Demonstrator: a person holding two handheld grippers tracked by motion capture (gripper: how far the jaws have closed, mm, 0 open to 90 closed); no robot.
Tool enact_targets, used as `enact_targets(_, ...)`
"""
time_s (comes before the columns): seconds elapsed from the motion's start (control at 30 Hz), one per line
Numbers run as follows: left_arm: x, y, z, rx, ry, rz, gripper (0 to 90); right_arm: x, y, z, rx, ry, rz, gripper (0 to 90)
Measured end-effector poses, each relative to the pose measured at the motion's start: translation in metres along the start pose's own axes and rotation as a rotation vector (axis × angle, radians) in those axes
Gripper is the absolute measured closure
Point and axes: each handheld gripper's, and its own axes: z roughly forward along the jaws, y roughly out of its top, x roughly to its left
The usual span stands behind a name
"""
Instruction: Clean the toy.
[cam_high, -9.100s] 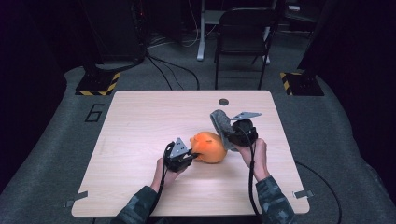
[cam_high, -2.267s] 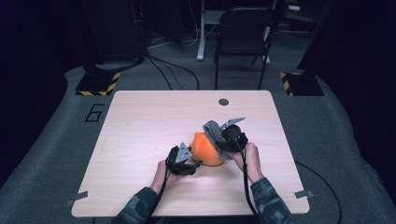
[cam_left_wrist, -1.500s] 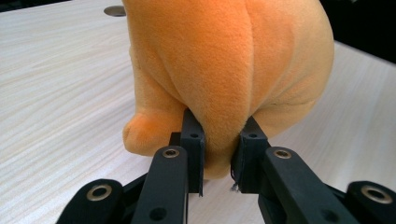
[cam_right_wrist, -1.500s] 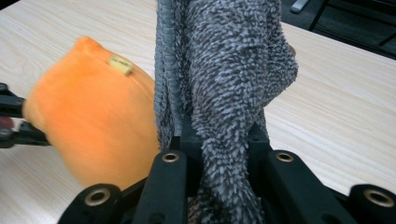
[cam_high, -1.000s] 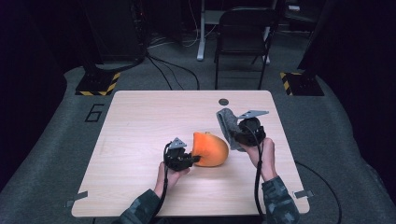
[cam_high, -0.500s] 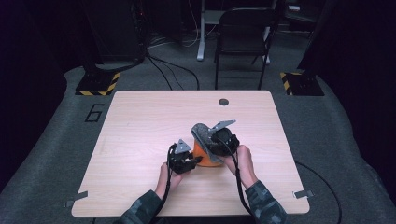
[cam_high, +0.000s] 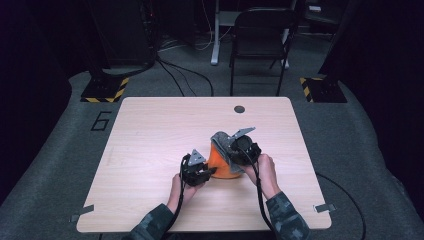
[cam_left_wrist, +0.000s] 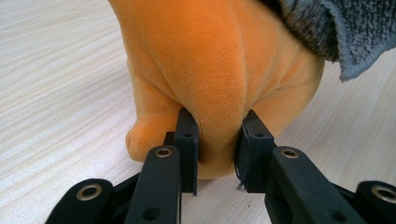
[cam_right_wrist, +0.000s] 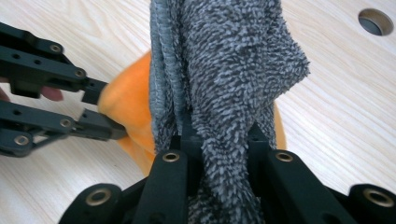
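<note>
An orange plush toy (cam_high: 220, 161) sits near the middle of the wooden table (cam_high: 150, 135). My left gripper (cam_high: 206, 172) is shut on a fold of the plush (cam_left_wrist: 219, 84) at its lower edge. My right gripper (cam_high: 229, 150) is shut on a grey fuzzy cloth (cam_right_wrist: 224, 74), which lies pressed over the top and right side of the plush (cam_right_wrist: 123, 102). The cloth (cam_high: 221, 140) drapes over the toy's far side. In the right gripper view the left gripper (cam_right_wrist: 100, 114) comes in from the left onto the orange plush. A corner of the cloth (cam_left_wrist: 336, 28) hangs at the upper right of the left gripper view.
A round cable hole (cam_high: 239, 109) is in the table near its far edge; it also shows as a hole (cam_right_wrist: 376, 21) in the right gripper view. A black chair (cam_high: 260, 45) stands beyond the table. Bare tabletop spreads to the left and front.
The right gripper with the cloth swung from the toy's right side onto the plush and is now pressed against it. The left gripper has kept its hold on the plush.
</note>
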Motion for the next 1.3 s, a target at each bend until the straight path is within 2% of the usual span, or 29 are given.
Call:
enact_targets(0.2, 0.001, 0.000, 0.000, -0.002, -0.002, 0.001, 72.9, -0.019, -0.007, 0.000, 0.031, -0.011, 0.050, 76.4)
enact_targets(0.27, 0.001, 0.000, 0.000, -0.002, -0.003, 0.003, 72.9, -0.025, -0.010, 0.002, 0.044, -0.016, 0.083, 76.4)
enact_targets(0.47, 0.002, 0.000, 0.000, -0.009, -0.011, 0.004, 72.9, -0.043, -0.022, 0.012, 0.090, -0.027, 0.138, 76.5)
enact_targets(0.73, 0.001, -0.001, 0.000, -0.014, -0.017, -0.003, 73.0, -0.060, -0.041, 0.040, 0.187, -0.044, 0.199, 76.5)
enact_targets(0.87, 0.001, -0.001, -0.001, -0.016, -0.018, -0.002, 73.0, -0.066, -0.051, 0.057, 0.252, -0.012, 0.218, 76.1)
enact_targets(0.9, 0.002, -0.001, -0.001, -0.016, -0.018, 0.003, 73.0, -0.067, -0.050, 0.056, 0.250, -0.007, 0.228, 76.1)
enact_targets(0.97, 0.002, -0.001, -0.001, -0.018, -0.016, 0.005, 73.0, -0.068, -0.046, 0.048, 0.235, -0.026, 0.218, 76.0)
enact_targets(1.1, 0.001, -0.001, -0.001, -0.019, -0.013, 0.006, 72.9, -0.070, -0.035, 0.016, 0.140, -0.042, 0.212, 76.0)
enact_targets(1.2, 0.000, 0.000, -0.001, -0.021, -0.010, 0.012, 72.9, -0.062, -0.022, -0.010, 0.055, -0.011, 0.198, 76.0)
enact_targets(1.3, -0.002, 0.000, -0.001, -0.023, -0.010, 0.006, 72.9, -0.043, -0.009, -0.029, -0.024, 0.041, 0.146, 75.9)
